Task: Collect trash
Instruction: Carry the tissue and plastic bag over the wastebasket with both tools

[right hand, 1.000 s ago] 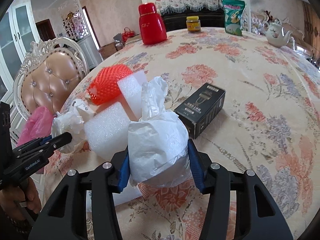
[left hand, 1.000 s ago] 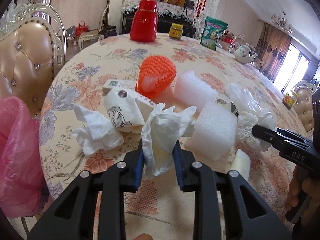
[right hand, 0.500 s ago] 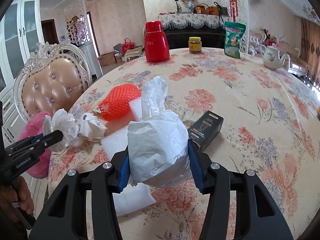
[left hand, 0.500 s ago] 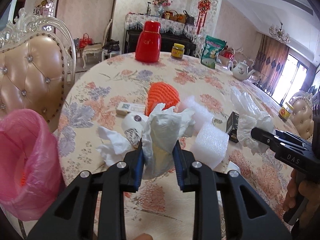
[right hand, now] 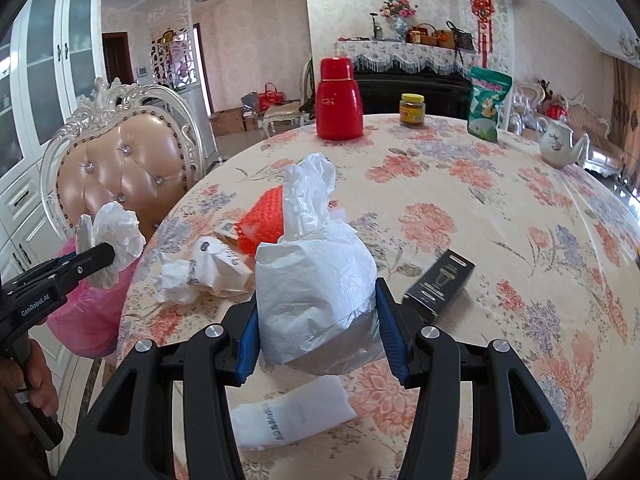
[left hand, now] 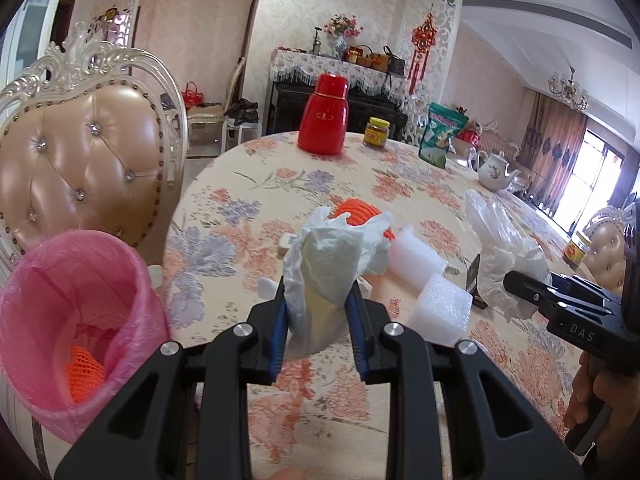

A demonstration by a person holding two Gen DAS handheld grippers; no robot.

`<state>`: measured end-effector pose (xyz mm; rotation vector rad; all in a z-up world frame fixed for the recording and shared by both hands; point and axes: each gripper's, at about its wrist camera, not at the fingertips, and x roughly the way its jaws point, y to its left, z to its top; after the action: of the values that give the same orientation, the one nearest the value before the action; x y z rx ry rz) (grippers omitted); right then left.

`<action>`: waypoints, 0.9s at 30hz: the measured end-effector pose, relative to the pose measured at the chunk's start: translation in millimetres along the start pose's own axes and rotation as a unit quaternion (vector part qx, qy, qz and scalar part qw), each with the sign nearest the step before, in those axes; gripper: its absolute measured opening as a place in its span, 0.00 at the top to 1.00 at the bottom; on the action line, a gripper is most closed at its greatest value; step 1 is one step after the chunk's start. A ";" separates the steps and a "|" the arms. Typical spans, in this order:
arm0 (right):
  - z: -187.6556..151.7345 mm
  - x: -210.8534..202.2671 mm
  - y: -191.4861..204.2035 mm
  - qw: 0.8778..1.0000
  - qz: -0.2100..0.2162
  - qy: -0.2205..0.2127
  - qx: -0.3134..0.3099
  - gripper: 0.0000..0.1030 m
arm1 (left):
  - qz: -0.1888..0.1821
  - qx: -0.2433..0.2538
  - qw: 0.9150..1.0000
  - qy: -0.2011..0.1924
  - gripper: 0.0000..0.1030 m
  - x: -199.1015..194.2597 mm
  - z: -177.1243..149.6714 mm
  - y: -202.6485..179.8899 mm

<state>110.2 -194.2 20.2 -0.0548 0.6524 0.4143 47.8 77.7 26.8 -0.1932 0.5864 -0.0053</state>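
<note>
My left gripper [left hand: 318,332] is shut on a crumpled white tissue wad [left hand: 332,264], held above the table's near edge. To its left stands a bin lined with a pink bag [left hand: 76,320], an orange net inside it. My right gripper [right hand: 318,332] is shut on a white plastic bag bundle [right hand: 316,280], lifted over the floral tablecloth [right hand: 480,220]. On the table lie an orange foam net [right hand: 264,216], white foam blocks [left hand: 440,308], crumpled paper [right hand: 176,280], a paper cup [right hand: 220,260] and a white wrapper [right hand: 288,416]. Each gripper shows in the other's view, the left [right hand: 96,258] and the right [left hand: 516,280].
A black box [right hand: 440,280] lies right of the bundle. At the table's far side stand a red thermos [right hand: 339,100], a jar [right hand: 412,110], a green snack bag [right hand: 488,104] and a white teapot [right hand: 558,144]. A padded chair [left hand: 80,168] stands behind the bin.
Both grippers have risen and drawn back from the table with their loads still clamped. The pink-lined bin has come further into the left wrist view.
</note>
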 end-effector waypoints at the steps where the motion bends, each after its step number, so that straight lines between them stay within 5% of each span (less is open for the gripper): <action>1: 1.4 0.0 2.8 1.000 0.001 -0.001 -0.002 0.52 | 0.002 -0.002 1.000 -0.003 0.74 -3.1 0.6 3.2; 27: 24.2 12.4 97.3 0.997 0.058 -0.013 -0.053 0.52 | 0.076 -0.041 0.995 -0.044 0.74 -62.5 5.9 94.8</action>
<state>95.0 -96.3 39.7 -0.1122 0.6100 0.5602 -5.7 175.6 48.6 -0.2273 0.5126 0.1746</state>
